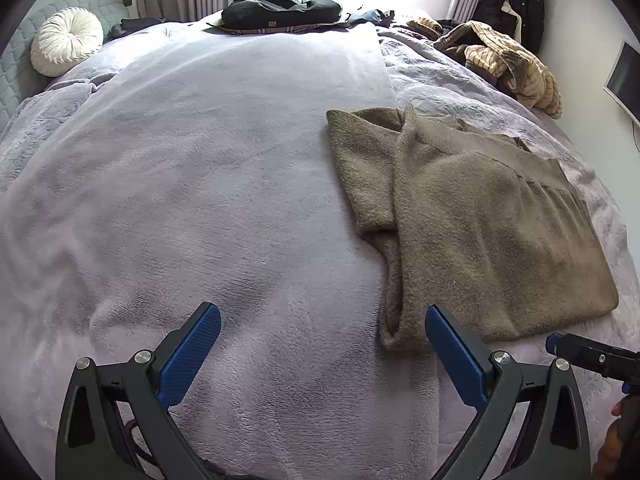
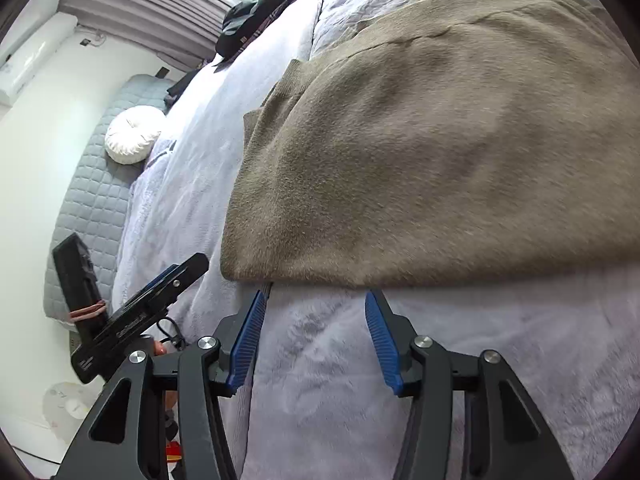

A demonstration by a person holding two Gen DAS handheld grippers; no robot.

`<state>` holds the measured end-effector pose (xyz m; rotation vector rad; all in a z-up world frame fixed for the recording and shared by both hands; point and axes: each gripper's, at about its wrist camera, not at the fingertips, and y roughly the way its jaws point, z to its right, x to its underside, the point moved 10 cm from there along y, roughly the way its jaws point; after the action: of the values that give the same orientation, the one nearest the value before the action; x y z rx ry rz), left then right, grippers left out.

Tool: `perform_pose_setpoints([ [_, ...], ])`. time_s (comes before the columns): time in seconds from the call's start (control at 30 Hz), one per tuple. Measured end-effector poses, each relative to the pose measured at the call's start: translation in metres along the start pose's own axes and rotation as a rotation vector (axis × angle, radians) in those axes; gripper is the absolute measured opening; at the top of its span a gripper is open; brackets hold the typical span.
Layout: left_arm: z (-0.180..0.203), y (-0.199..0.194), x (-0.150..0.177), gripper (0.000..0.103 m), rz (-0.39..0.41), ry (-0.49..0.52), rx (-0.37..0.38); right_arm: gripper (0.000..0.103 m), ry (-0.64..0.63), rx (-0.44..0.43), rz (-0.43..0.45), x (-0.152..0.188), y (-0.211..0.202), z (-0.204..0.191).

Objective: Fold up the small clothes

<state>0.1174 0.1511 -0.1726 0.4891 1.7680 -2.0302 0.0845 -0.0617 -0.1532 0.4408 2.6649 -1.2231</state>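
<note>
While the brown sweater (image 1: 472,232) lies folded flat on the lilac blanket (image 1: 200,208), toward the bed's right side, both claws hang just off its near edge. Left gripper (image 1: 322,344): jaws spread wide, nothing between, right finger just beside the cuff. Right gripper (image 2: 316,320): jaws partly apart, empty, tips near the hem.

Both wrist views angled down, close over bed, sharing brown sweater (image 1: 472,220)
</note>
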Motion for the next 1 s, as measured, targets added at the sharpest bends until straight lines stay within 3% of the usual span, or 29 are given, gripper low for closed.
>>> perform_pose_setpoints([
  [0.43, 0.013, -0.002, -0.002, 0.102, -0.024, 0.000, 0.049, 0.058, 0.124, -0.077, 0.004, 0.025, -0.011, 0.034],
  [0.67, 0.010, 0.000, -0.019, 0.102, -0.042, -0.098, 0.176, 0.064, 0.146, -0.193, -0.007, 0.021, 0.007, 0.011],
  [0.87, 0.016, 0.017, -0.034, 0.102, -0.087, -0.153, 0.279, 0.064, 0.312, -0.289, 0.017, 0.008, 0.040, 0.004],
  [1.0, 0.026, 0.027, -0.041, 0.102, -0.124, -0.174, 0.369, 0.064, 0.419, -0.347, 0.082, -0.005, 0.056, 0.003],
])
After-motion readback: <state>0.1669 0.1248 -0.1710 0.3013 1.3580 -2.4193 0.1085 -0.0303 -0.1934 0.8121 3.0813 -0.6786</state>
